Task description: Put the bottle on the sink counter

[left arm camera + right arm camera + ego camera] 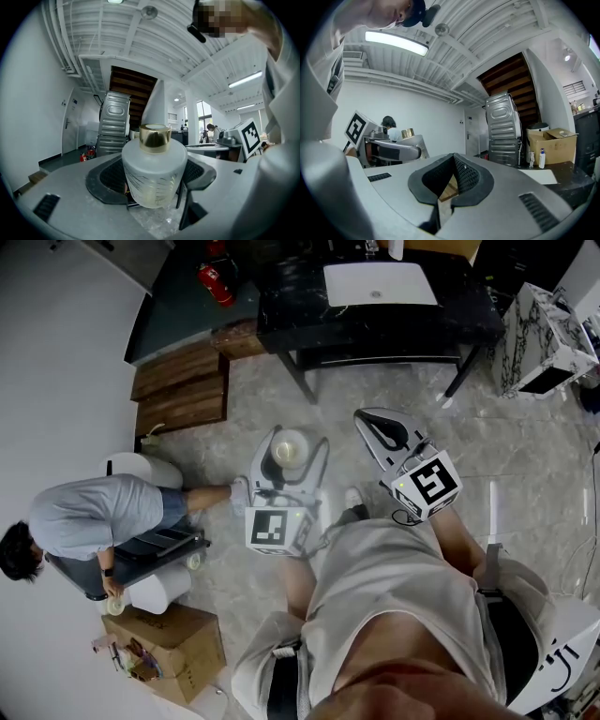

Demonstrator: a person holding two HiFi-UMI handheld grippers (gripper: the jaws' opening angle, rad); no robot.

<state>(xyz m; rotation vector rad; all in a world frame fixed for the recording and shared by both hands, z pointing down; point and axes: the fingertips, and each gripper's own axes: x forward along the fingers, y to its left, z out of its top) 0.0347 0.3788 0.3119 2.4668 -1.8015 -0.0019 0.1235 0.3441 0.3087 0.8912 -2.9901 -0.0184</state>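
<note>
**Head view, left to right.** At the left edge a crouched person (89,521) is seen, with a cardboard box (173,648) below at lower left. The left gripper (287,457) lies at frame centre, its jaws clamped on the bottle (153,173), which is carried above the floor. Just to its right, the right gripper (380,430) is held with its jaws pressed together and nothing between them. The sink counter (469,310) and its white basin (380,284) occupy the upper centre, well apart from the bottle.

**Risks.** The bottle is judged smooth and rounded, and it is gripped low on its body. A slip or a tilt in the pads could follow from any jolt on the way across. The dark counter edge could be struck if the bottle is brought in too low. If it is let go while tilted, it may topple towards the basin.

**Differences between views.** The frosted body and gold cap (154,137) are shown only in the left gripper view; from the head only the top is seen. The counter's place is given by the head view alone. The closed, empty jaws are confirmed in the right gripper view, where a white pump bottle (541,158) also appears at right.
</note>
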